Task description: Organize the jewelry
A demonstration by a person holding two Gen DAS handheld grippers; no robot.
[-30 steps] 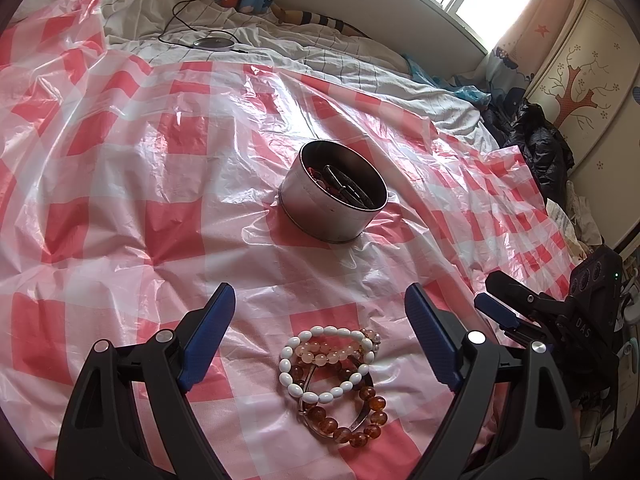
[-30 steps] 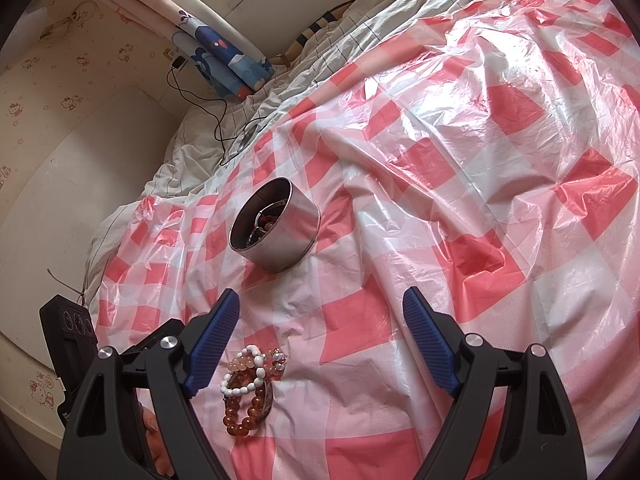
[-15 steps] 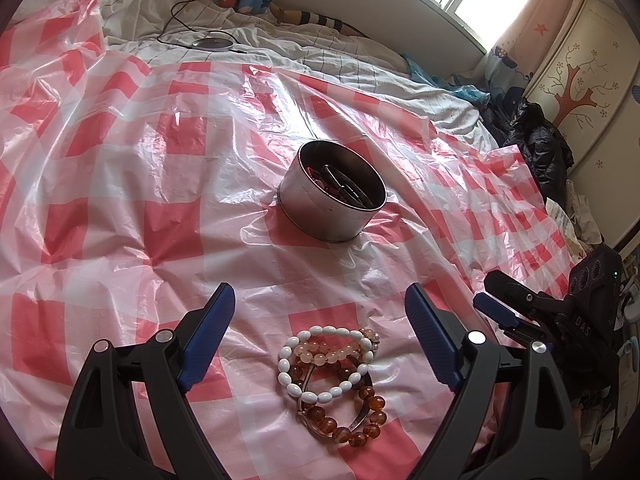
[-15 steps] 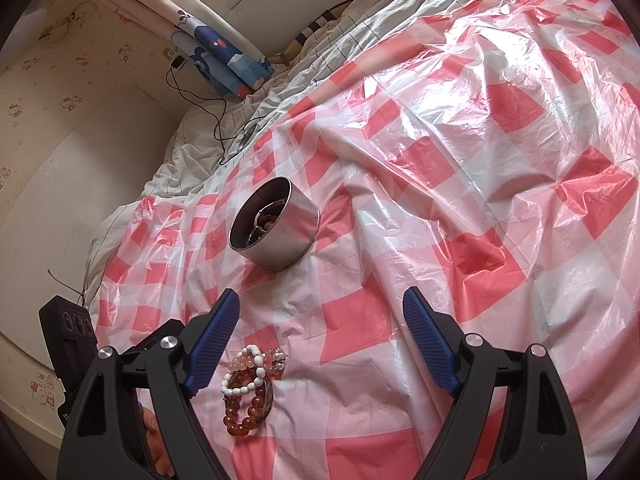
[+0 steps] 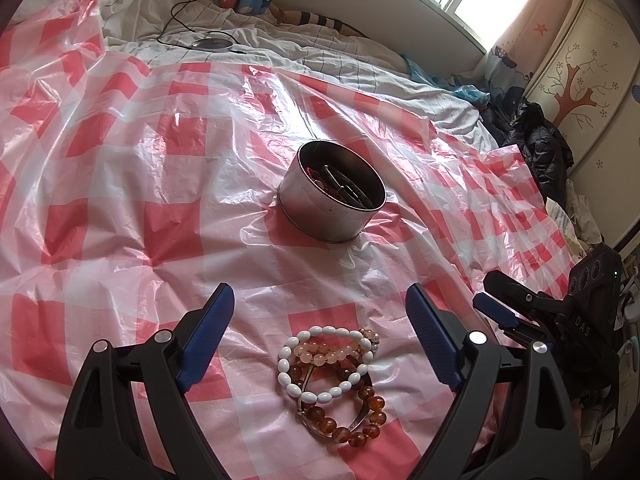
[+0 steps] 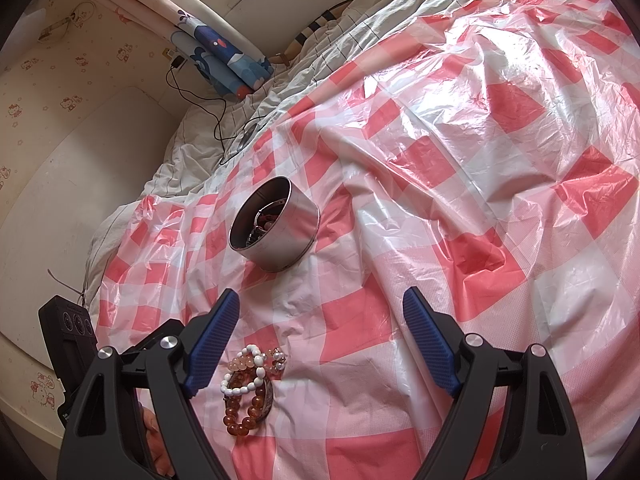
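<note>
Your left tool (image 5: pixel 320 316) hangs released just above the bracelets (image 5: pixel 334 376), which lie heaped on the plastic sheet (image 5: pixel 120 200) over the bed, so you look set to pinch one. Your right tool (image 6: pixel 320 320) is released too, holding nothing; the tin (image 5: pixel 332 196), well apart, already holds jewelry.

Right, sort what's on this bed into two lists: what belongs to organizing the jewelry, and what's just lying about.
Part of the job:
- pile of beaded bracelets
- round metal tin, some jewelry already inside
- left gripper and right gripper, jaws open and empty

Just lying about:
- checked plastic sheet
- black cable
- dark clothes heap
- folded blue fabric
</note>
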